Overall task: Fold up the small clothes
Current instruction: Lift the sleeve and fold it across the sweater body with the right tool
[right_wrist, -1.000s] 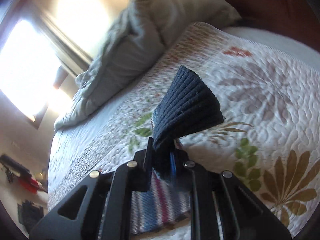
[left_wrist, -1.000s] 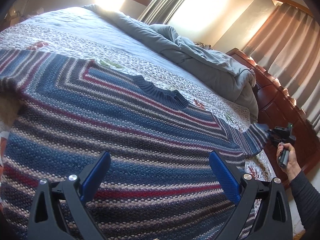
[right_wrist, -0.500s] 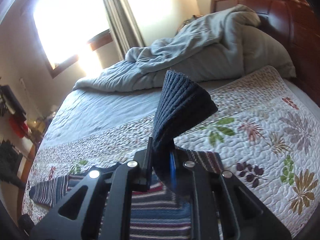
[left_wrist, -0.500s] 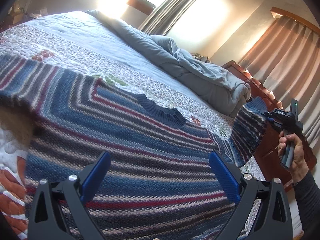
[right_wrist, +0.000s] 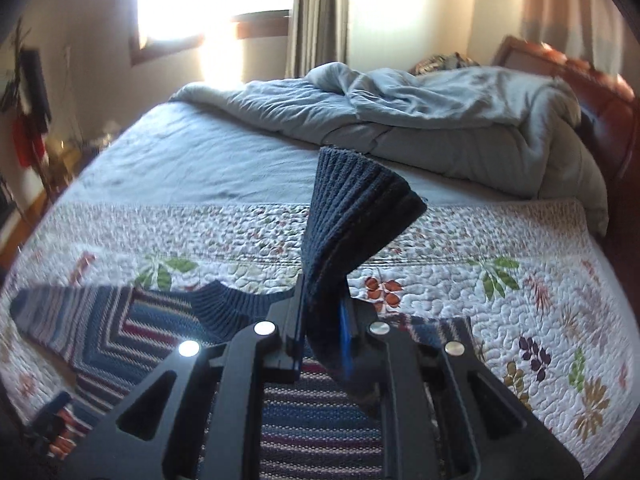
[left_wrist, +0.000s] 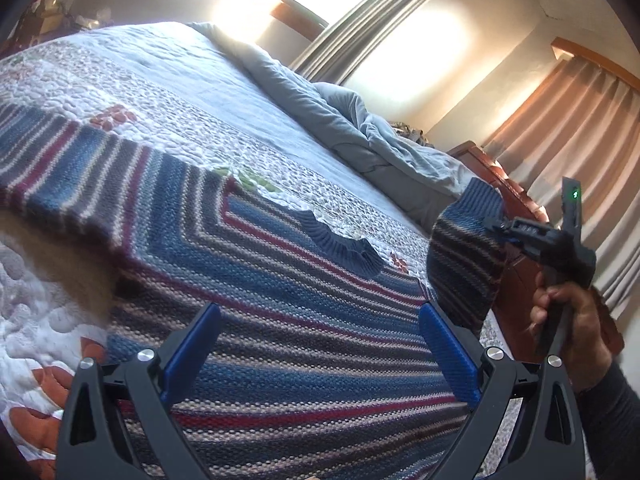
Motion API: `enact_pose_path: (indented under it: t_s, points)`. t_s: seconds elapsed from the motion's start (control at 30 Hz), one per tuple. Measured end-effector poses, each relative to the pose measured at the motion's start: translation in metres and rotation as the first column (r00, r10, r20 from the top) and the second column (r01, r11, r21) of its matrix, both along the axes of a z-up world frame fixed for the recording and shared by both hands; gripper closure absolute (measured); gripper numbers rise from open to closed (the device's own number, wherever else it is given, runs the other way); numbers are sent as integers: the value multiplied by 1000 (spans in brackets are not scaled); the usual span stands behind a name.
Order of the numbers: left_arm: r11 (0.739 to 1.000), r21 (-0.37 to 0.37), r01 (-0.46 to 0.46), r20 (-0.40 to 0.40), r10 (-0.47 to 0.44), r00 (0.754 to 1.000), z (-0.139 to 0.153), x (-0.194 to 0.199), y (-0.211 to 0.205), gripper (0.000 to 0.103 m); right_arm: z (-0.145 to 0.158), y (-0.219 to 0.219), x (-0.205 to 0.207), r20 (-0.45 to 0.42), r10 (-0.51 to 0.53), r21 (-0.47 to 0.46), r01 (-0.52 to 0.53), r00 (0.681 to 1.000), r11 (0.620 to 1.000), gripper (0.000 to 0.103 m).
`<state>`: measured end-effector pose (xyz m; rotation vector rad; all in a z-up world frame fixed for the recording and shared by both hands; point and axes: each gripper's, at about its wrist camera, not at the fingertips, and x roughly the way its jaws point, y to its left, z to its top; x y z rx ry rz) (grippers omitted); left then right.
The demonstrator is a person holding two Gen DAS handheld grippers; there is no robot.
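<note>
Raised since a second ago: the sleeve (left_wrist: 464,256), formerly flat on the quilt, now lifted clear and carried inward over the sweater's body.

Right gripper (right_wrist: 320,320): jaws clamped together on the sleeve's dark ribbed cuff (right_wrist: 352,216), which fans upward from between them. In the left view the same gripper (left_wrist: 500,228) sits at the raised sleeve's top edge, gripped by the right hand (left_wrist: 576,328).

Left gripper (left_wrist: 320,344): blue pads (left_wrist: 192,344) set wide apart, nothing between them, hovering just over the sweater's lower body.

Sweater (left_wrist: 280,320): striped knit in blue, grey, red and cream, spread flat on the quilt, its dark ribbed collar (left_wrist: 340,244) pointing toward the far side of the bed. The other sleeve (left_wrist: 80,176) lies stretched out to the left.

Quilt (right_wrist: 540,320): white, floral print, covering the near part of the bed.

Duvet (right_wrist: 420,120): grey, bunched at the far side against a dark wooden headboard (right_wrist: 600,96).

Poorly seen: the sweater's hem is cut off behind the gripper frames in both views; the left sleeve's end runs out of frame; a tan patch beneath that sleeve is blurred, possibly a shadowed part of the quilt.
</note>
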<state>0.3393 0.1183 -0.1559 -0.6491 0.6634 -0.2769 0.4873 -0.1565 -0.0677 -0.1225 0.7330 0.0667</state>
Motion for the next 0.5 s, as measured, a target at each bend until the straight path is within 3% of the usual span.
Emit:
enact_pose_path:
  t_s: [0.17, 0.27, 0.37, 0.5]
  points:
    - [999, -37, -26, 1, 26, 1000, 0, -3, 19, 4, -37, 64, 0, -18, 59, -191, -62, 998, 980, 90]
    - [998, -57, -34, 0, 34, 999, 0, -5, 26, 4, -68, 101, -3, -32, 97, -324, -102, 995, 941, 90]
    - [998, -54, -38, 1, 38, 999, 1, -7, 32, 4, -102, 133, -6, -69, 137, -428, -153, 988, 891, 90]
    - [997, -64, -46, -4, 46, 999, 0, -7, 39, 4, -146, 171, -18, -124, 191, -562, -228, 974, 795, 90]
